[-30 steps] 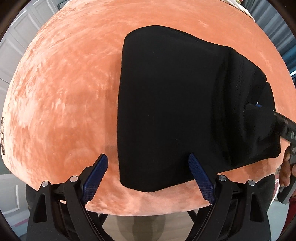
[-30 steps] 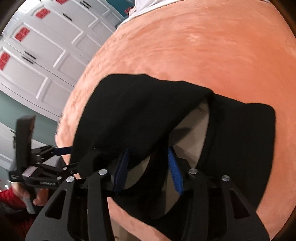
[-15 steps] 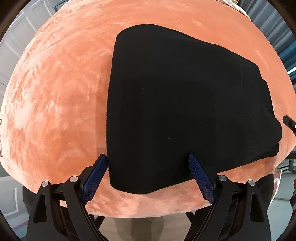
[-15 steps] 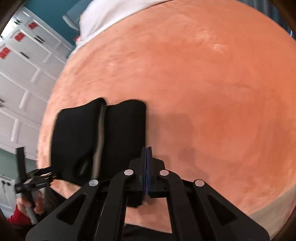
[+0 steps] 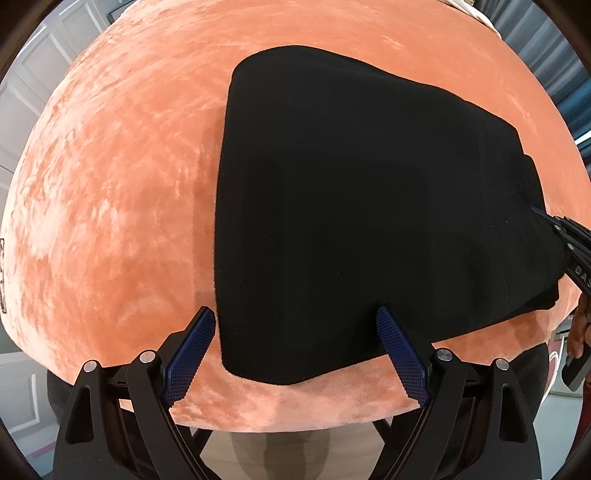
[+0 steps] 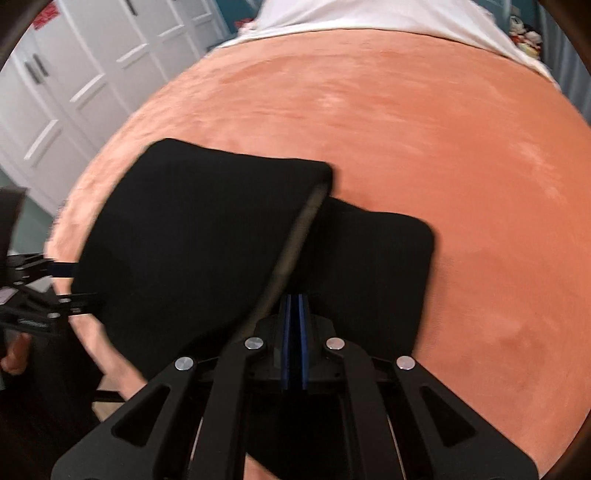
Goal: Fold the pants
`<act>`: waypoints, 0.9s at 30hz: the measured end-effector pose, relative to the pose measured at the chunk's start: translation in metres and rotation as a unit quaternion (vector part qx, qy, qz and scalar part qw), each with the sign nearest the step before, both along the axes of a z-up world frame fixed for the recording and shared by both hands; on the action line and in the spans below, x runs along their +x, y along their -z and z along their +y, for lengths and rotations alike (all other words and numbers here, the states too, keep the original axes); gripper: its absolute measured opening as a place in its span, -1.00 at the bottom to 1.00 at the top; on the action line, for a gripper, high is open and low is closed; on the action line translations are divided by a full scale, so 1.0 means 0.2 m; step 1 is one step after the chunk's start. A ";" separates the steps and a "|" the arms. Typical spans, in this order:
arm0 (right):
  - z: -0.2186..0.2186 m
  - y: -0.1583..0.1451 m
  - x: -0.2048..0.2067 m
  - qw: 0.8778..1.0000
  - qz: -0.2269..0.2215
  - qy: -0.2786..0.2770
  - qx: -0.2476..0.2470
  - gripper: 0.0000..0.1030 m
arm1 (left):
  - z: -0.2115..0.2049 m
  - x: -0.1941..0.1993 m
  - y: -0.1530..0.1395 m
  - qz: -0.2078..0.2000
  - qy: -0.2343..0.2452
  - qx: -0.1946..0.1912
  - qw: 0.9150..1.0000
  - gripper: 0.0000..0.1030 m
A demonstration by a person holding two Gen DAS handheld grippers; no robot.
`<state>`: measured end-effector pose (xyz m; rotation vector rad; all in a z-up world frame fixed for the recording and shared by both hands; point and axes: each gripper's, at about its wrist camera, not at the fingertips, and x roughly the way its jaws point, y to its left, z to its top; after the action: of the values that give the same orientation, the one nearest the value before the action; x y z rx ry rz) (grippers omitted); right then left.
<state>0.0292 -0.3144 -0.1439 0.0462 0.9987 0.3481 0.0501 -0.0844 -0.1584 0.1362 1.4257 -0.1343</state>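
The black pants [image 5: 362,206] lie folded into a compact stack on the orange blanket [image 5: 110,184], near its front edge. My left gripper [image 5: 295,325] is open, its blue pads either side of the stack's near corner, holding nothing. My right gripper [image 6: 293,306] is shut with its pads pressed together at the stack's near edge [image 6: 221,240]; whether cloth is pinched between them is unclear. It also shows at the right edge of the left wrist view [image 5: 569,236], touching the pants. The top layer lifts slightly along a fold [image 6: 295,236].
The orange blanket covers a bed, with white bedding [image 6: 369,18] at the far end. White panelled wardrobe doors [image 6: 74,85] stand to the left. The bed's front edge [image 5: 295,410] drops to the floor just below my left gripper.
The right gripper let go of the raised pant layer, shut, pulled away, then came back to the stack's edge. The pants settled flat. My left gripper stayed open in place.
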 end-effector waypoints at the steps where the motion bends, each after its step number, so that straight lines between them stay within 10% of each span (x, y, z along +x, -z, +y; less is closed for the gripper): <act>1: 0.02 0.00 0.01 1.000 0.003 -0.007 0.010 -0.92 | 0.00 0.00 0.00 0.001 0.000 -0.001 1.000 0.68; 8: -0.03 -0.13 0.06 0.975 0.008 -0.011 0.220 -0.74 | 0.02 0.02 0.01 0.004 -0.006 -0.005 1.000 0.69; 11: 0.03 -0.10 0.10 0.993 0.024 0.013 0.114 0.04 | 0.02 0.02 0.01 0.004 -0.004 -0.004 1.000 0.69; 15: 0.06 -0.02 0.16 0.993 0.062 0.020 0.103 0.05 | 0.03 0.02 0.03 0.002 -0.006 -0.007 1.000 0.69; 18: 0.12 -0.03 0.16 0.990 0.070 0.010 0.123 -0.14 | 0.04 0.02 0.02 0.001 -0.011 -0.011 1.000 0.69; 20: 0.20 -0.04 0.17 0.990 0.086 0.011 0.107 -0.89 | 0.04 0.01 -0.01 -0.004 -0.009 -0.013 1.000 0.68; 27: -0.08 -0.41 -0.07 0.986 0.020 0.072 0.147 -0.94 | 0.11 0.01 -0.20 -0.047 -0.006 -0.061 0.997 0.68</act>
<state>0.0156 -0.3296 -0.0623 0.3930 0.9714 0.3613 0.0519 -0.0615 -0.1176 0.0323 1.3202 -0.2016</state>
